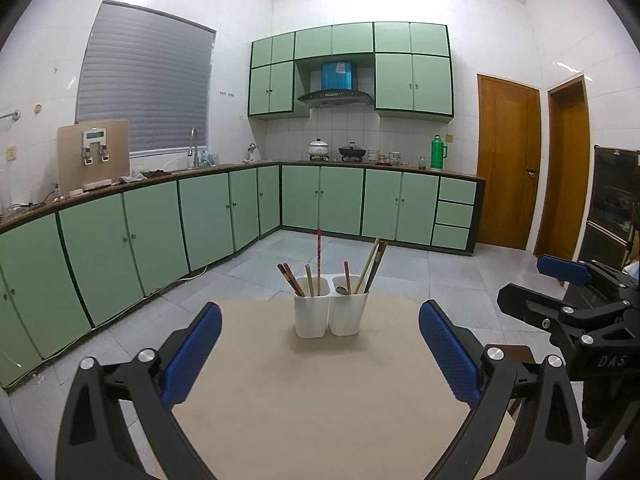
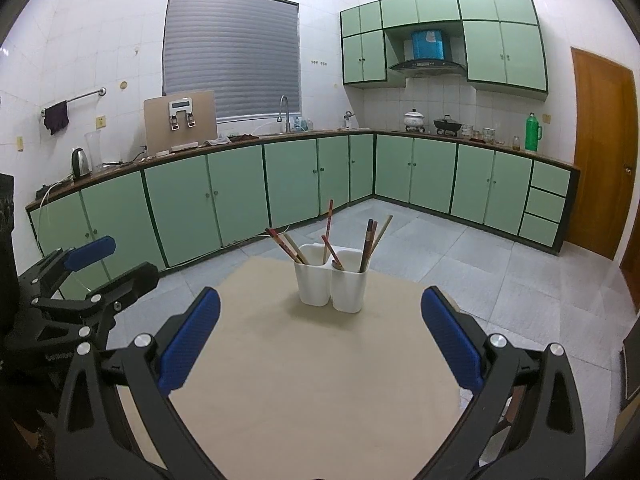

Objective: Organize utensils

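Two white utensil holders stand side by side at the far end of a beige table (image 1: pixel 320 400): the left holder (image 1: pixel 311 316) and the right holder (image 1: pixel 348 314). Both hold several chopsticks (image 1: pixel 319 260); a spoon (image 1: pixel 341 290) lies in the right one. They also show in the right wrist view, left holder (image 2: pixel 315 284) and right holder (image 2: pixel 349 290). My left gripper (image 1: pixel 320 344) is open and empty, short of the holders. My right gripper (image 2: pixel 320 332) is open and empty too, and shows at the right of the left wrist view (image 1: pixel 568 280).
Green kitchen cabinets (image 1: pixel 200 220) run along the left and back walls. A tiled floor (image 1: pixel 440 272) surrounds the table. Wooden doors (image 1: pixel 508 160) are at the right. The left gripper shows at the left of the right wrist view (image 2: pixel 90 264).
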A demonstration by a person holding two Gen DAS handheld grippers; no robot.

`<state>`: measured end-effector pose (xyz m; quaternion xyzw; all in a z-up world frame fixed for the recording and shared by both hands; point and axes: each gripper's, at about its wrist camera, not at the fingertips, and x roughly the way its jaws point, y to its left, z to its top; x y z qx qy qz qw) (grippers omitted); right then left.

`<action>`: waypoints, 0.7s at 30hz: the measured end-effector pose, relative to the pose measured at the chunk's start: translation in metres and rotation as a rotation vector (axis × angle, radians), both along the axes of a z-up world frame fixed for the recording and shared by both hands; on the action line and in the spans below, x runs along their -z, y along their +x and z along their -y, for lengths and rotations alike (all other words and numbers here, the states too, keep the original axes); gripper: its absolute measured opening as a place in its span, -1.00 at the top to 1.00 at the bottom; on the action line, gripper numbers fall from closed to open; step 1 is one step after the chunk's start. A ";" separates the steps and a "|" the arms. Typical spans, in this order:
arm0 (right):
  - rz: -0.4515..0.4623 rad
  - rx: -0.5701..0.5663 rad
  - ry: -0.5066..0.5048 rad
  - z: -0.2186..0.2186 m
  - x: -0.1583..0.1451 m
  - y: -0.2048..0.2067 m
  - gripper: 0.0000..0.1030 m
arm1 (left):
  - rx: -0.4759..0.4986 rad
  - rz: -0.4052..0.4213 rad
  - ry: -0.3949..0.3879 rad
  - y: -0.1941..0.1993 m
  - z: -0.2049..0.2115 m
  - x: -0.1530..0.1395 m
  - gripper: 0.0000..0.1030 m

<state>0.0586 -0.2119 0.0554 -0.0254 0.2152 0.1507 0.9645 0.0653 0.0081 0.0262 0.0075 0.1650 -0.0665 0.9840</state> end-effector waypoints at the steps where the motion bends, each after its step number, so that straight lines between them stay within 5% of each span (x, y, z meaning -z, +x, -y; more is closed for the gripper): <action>1: 0.000 -0.001 0.000 0.000 0.000 0.000 -0.89 | 0.000 -0.001 0.000 0.000 0.000 0.000 -0.88; 21: -0.006 -0.007 -0.002 -0.003 0.001 0.003 -0.89 | -0.008 -0.002 -0.003 -0.005 -0.004 -0.001 -0.88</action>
